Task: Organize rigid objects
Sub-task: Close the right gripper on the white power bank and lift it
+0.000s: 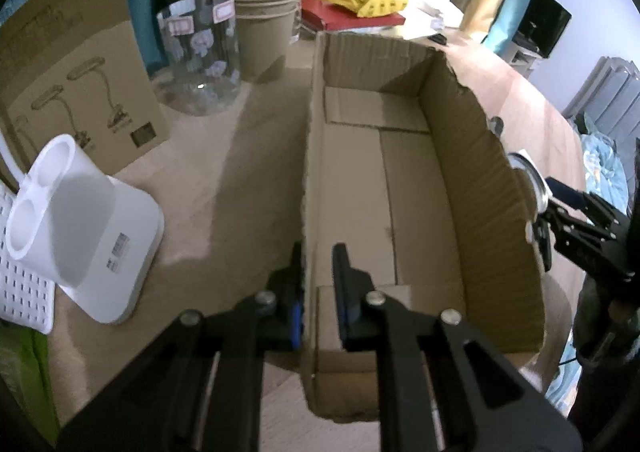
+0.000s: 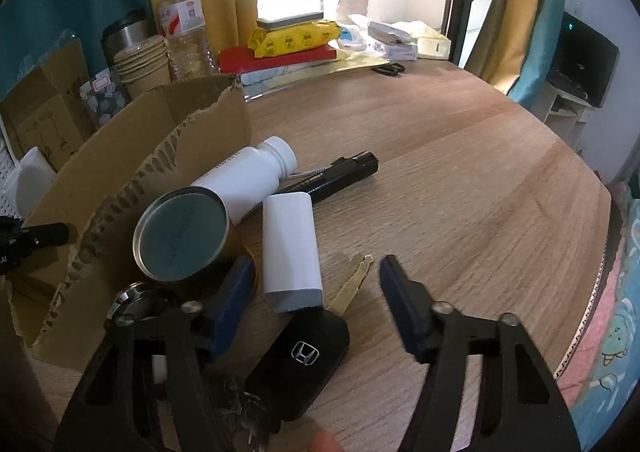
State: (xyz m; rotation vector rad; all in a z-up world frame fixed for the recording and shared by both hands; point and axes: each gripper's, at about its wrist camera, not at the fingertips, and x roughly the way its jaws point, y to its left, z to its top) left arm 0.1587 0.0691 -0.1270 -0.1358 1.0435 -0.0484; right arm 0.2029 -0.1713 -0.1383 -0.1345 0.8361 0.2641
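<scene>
**Key fob under the right jaws, box still empty**

Car key fob [image 2: 298,362] lies nearest the lens, blade out on the desk [image 2: 460,180]. Right gripper [image 2: 316,272] has its jaws apart, straddling the white rectangular case [image 2: 291,252] without pressing it. Left gripper [image 1: 318,256] has its jaws clamped on the cardboard box [image 1: 486,188] wall, steadying it.

Risks: the left finger sits close to the round tin [image 2: 182,234]; closing could shove the tin or the leaning case. Case could slip, being smooth.

Count beside the box: one fob, one case, one tin, one white bottle [image 2: 250,176], one black flashlight [image 2: 340,174]. Inside the box: nothing.
</scene>
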